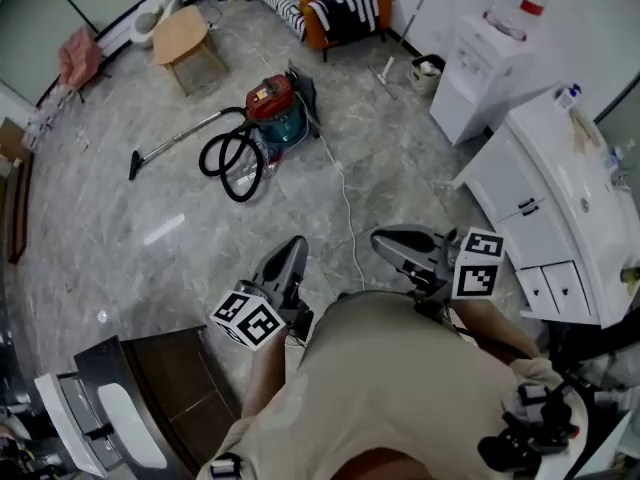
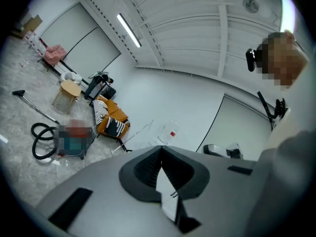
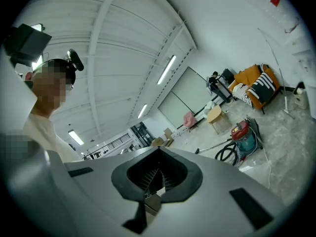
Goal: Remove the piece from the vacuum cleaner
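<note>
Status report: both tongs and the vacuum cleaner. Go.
Left tongs shut, empty; right tongs shut, empty. Vacuum cleaner on the floor well ahead, untouched. White cord lies across the path toward it.

Bright, even indoor light from long ceiling strip lights (image 3: 166, 69). Soft shadows, with pale glare streaks on the glossy marble floor (image 1: 163, 230). Both gripper views curve strongly toward dark, rounded corners. Focus is mostly sharp.

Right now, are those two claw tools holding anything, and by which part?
Nothing is held. The left gripper and the right gripper both have their jaws together with nothing between them. The vacuum cleaner stands apart on the floor.
</note>
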The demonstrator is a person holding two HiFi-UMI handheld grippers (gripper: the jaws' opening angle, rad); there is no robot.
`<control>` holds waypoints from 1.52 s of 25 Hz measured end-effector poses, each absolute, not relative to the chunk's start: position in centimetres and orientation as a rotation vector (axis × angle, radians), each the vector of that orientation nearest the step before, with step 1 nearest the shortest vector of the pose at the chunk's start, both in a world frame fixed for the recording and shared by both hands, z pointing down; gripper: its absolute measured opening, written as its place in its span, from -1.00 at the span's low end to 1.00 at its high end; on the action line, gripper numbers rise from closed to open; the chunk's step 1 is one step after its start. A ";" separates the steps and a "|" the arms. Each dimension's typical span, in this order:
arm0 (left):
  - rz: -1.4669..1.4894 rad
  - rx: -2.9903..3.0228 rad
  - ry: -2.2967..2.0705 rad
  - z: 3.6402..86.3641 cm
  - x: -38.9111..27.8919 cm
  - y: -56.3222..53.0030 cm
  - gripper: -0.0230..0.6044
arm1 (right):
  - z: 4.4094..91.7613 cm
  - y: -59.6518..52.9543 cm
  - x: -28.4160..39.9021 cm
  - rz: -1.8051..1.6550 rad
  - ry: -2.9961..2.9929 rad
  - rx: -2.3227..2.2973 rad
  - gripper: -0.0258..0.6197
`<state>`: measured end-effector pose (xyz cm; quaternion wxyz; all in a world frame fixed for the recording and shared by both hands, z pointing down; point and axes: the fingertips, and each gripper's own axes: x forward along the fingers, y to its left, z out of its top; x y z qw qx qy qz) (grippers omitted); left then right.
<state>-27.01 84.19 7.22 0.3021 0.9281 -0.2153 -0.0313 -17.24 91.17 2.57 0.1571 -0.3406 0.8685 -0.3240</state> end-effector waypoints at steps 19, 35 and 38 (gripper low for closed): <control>-0.013 2.480 -0.746 8.3 -35.9 81.4 -0.92 | 3.3 87.0 -24.5 -1.045 2.533 -0.905 -0.91; 0.067 2.530 -0.771 7.5 -30.3 79.5 -0.92 | 4.7 84.7 -19.5 -1.118 2.427 -0.869 -0.91; 0.102 2.549 -0.735 7.5 -28.6 79.1 -0.92 | 5.3 83.7 -17.7 -1.145 2.372 -0.885 -0.91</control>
